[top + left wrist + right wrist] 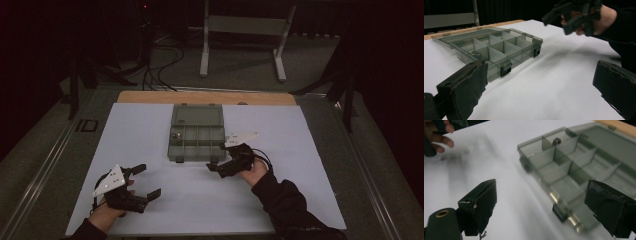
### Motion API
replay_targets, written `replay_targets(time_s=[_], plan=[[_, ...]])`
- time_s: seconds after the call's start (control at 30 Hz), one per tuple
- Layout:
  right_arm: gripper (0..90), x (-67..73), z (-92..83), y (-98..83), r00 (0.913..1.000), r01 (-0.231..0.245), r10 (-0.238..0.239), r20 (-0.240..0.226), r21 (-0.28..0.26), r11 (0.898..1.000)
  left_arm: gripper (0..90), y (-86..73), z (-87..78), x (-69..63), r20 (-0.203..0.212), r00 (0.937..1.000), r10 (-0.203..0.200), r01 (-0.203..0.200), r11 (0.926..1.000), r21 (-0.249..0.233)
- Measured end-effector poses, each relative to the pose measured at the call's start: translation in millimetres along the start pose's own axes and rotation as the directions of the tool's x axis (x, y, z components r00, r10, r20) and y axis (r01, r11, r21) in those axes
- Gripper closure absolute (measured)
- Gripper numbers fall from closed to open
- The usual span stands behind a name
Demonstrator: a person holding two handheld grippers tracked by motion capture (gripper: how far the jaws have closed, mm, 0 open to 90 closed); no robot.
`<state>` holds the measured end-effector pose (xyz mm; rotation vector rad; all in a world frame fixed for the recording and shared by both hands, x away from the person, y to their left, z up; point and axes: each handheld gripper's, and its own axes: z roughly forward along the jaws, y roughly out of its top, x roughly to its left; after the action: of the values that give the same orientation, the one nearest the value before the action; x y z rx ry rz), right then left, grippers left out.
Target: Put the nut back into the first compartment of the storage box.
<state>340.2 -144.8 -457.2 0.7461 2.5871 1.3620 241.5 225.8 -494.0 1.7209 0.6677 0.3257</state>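
The organizer box [196, 139] lies in the middle of the white mat [150, 130], with its lid open flat to the far side and a small metal part [176, 135] in one far-left compartment. The right gripper [216, 159] is at the near right corner of the box, its jaws wide apart and holding nothing. The left gripper [149, 181] hovers over the mat, well apart from the box, also wide open and empty.

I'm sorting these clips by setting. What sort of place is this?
Probably a lab or recording studio set up for handling trials: a table covered with a white sheet, dark curtained surroundings, loose cables on the floor, and a metal stand behind. A compartment box lies open on the table.
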Motion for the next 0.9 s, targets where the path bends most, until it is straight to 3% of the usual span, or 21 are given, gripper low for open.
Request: replay_targets(time_s=[0.1,0.33,0.53,0.67,0.8,0.9], plan=[[10.9,-0.3,-13.6,-15.2,0.9995,-0.031,0.031,0.0,-0.018,0.999,0.4,-0.1,0.1,0.1,-0.001,1.0,0.0,0.0,1.0,0.0],[10.9,1.8,-39.3,-41.3,0.9987,-0.039,0.04,0.032,-0.028,0.999,0.4,-0.1,0.0,0.1,-0.001,1.0,0.0,0.0,1.0,0.001],[10.9,3.0,-59.9,-59.8,0.9945,-0.046,0.048,0.093,-0.029,0.999,0.4,-0.1,-0.4,0.0,-0.003,1.0,-0.002,0.002,1.0,-0.002],[10.8,2.1,-68.9,-76.8,0.9887,-0.075,0.076,0.129,-0.014,0.997,0.4,-0.1,-0.2,0.0,-0.002,1.0,0.001,-0.001,1.0,0.001],[10.9,-1.5,-76.5,-92.1,0.983,-0.113,0.115,0.144,-0.022,0.993,0.4,-0.1,-0.3,-0.1,-0.001,1.0,0.001,-0.001,1.0,0.001],[10.9,-4.2,-79.1,-101.8,0.9828,-0.137,0.142,0.118,-0.047,0.989,0.4,-0.2,-0.4,0.0,-0.001,1.0,0.001,-0.001,1.0,0.001]])
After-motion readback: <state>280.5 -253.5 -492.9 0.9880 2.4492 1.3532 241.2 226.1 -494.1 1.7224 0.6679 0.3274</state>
